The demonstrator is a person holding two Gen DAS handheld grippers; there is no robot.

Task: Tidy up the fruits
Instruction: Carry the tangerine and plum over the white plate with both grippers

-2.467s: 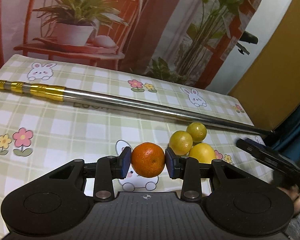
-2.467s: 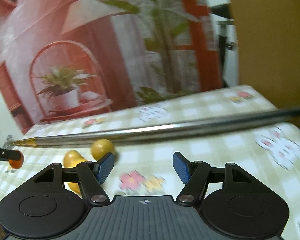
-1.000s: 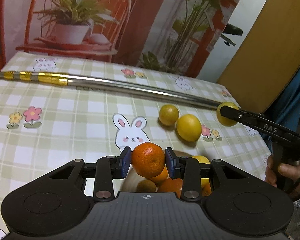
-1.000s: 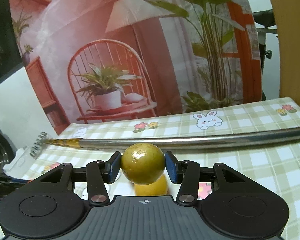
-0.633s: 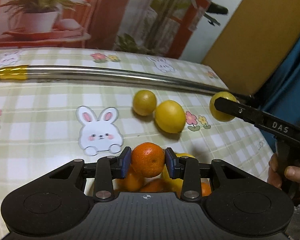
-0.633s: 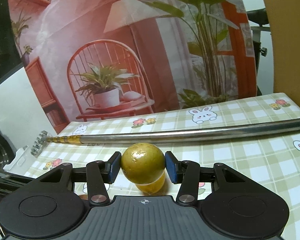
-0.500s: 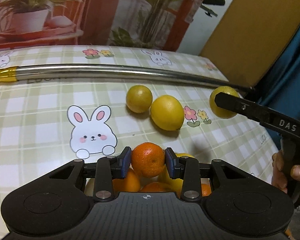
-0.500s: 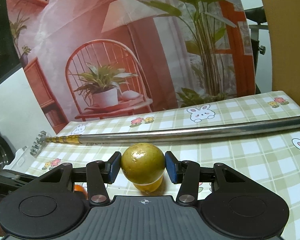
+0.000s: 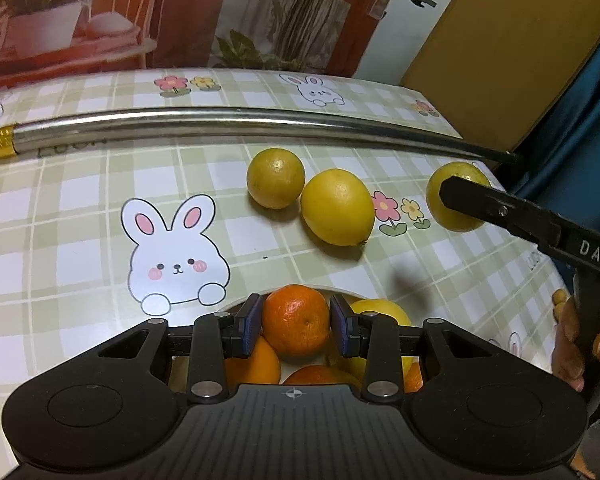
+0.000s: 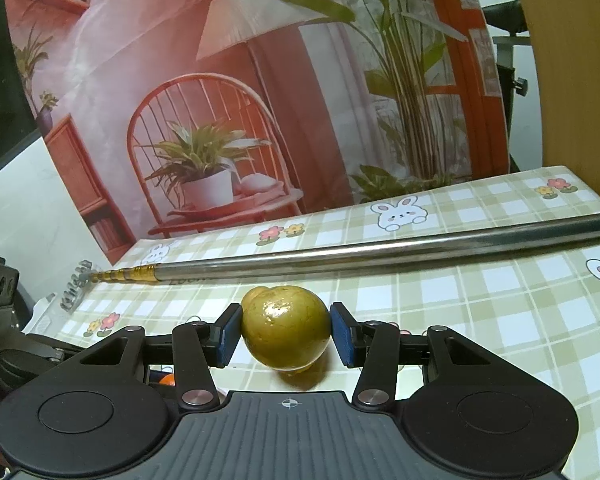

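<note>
A mandarin (image 9: 296, 320) is pinched between the pads of the left gripper (image 9: 296, 325), held just above a bowl (image 9: 236, 303) of oranges and lemons near the table's (image 9: 60, 208) front edge. The right gripper (image 10: 286, 333) clamps a yellow-green citrus fruit (image 10: 286, 330) above the checked tablecloth. A round lemon (image 9: 275, 178) and a bigger lemon (image 9: 337, 207) touch mid-table, before a metal pole (image 9: 228, 120) lying across it.
</note>
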